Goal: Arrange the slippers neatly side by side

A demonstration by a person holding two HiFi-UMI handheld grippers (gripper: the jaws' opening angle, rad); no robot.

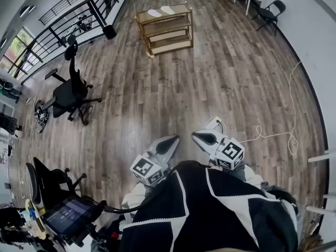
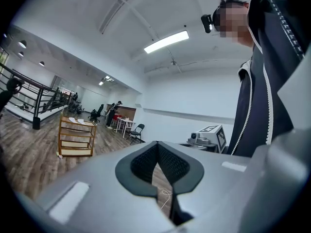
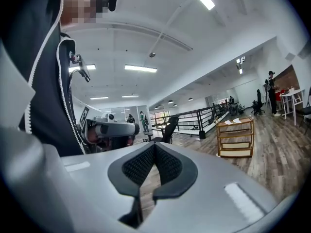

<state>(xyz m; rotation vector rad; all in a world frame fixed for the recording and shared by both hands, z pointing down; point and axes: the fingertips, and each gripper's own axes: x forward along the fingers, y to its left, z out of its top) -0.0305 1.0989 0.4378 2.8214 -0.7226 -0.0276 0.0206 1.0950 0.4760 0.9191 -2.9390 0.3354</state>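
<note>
At the far end of the wooden floor (image 1: 210,77), well apart from the person, stands an open wooden rack (image 1: 164,28). The two pale slippers lie on its top shelf: the first slipper (image 1: 155,13) and the second slipper (image 1: 168,9). They sit just beside each other with a narrow gap between them. In the head view each shows as a flat oval. Their long axes run about parallel, roughly along the length of the shelf. They are too small to tell which end is the toe or which way they point. The gripper views show them as small white patches on the same shelf (image 2: 73,120) (image 3: 237,121).

Both tools are held close in front of the person's dark jacket (image 1: 210,214), near each other and about level. The left gripper (image 1: 169,143) has its jaws pressed together, with nothing between the ridged pads (image 2: 167,164). The right gripper (image 1: 202,137) is likewise closed and empty, its pads (image 3: 167,166) meeting at the tip.

A black office chair (image 1: 71,91) stands off to the left near a black railing (image 1: 79,4). A white cable (image 1: 273,135) trails over the boards at right.
</note>
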